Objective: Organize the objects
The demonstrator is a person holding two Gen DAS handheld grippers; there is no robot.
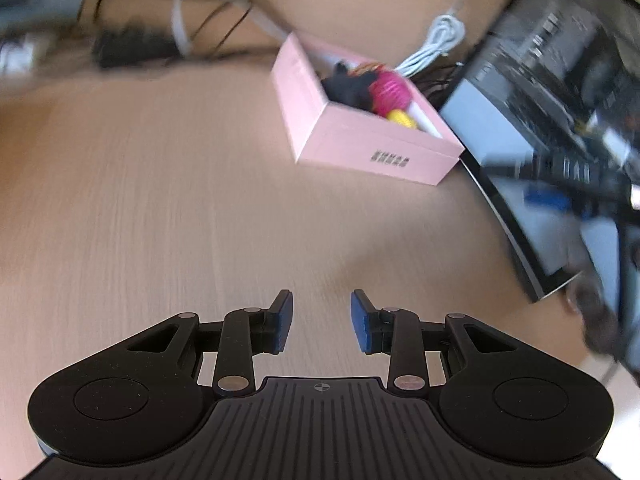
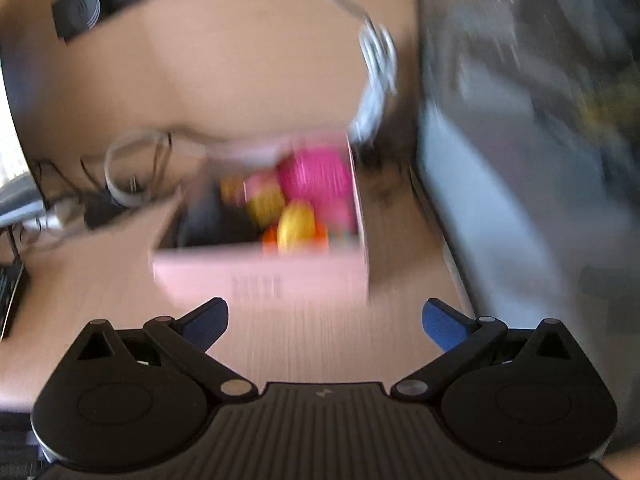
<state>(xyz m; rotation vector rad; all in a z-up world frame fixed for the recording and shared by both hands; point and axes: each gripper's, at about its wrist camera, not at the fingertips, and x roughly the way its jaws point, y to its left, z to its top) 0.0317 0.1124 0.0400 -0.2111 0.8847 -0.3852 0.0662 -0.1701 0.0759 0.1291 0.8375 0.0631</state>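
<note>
Assuming a light, stiff cardboard build, you are approaching the pink box (image 2: 260, 276), sitting against the desk's (image 1: 160, 200) right edge, so take one wall rim; right gripper (image 2: 325, 322) is spreading wide, left gripper (image 1: 322, 322) is drawn in, both empty.

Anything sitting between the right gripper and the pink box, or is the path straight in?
Nothing visible blocks it. From the right gripper, only bare wooden tabletop lies before the pink box. Its jaws stand wide and empty. The picture is motion-blurred, so small items could be missed.
</note>
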